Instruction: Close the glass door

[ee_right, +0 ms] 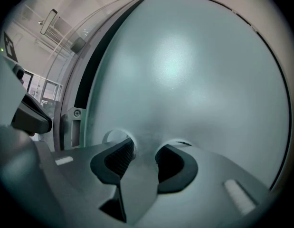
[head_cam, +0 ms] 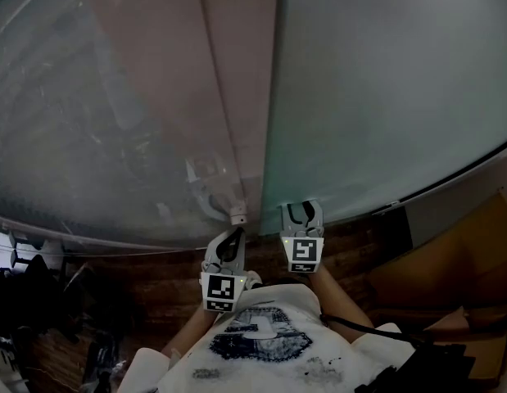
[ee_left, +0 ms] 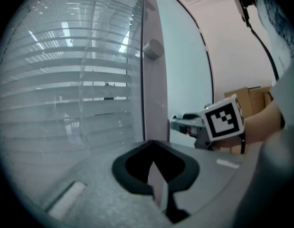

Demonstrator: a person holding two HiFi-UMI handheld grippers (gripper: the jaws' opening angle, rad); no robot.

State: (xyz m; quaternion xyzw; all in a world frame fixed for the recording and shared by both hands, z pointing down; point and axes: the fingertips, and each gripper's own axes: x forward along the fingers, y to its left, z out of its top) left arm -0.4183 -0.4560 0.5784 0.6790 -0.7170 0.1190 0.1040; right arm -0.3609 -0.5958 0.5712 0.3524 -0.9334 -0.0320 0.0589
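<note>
Glass door was judged drawn up to the frame post; latching was not confirmed. Right gripper was found spread at the pane, left gripper pressed together, empty.

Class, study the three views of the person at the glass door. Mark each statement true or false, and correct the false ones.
1. The right tongs stand open with nothing between them. True.
2. The right tongs point at the pale frosted glass panel. True.
3. The brown cardboard box stands on the person's left. False: it is on the person's right.
4. The white slatted blinds behind the clear glass run vertically. False: the slats run horizontally.
5. The left tongs clamp the round grey knob. False: the knob sits high on the frame, well clear of them.
</note>
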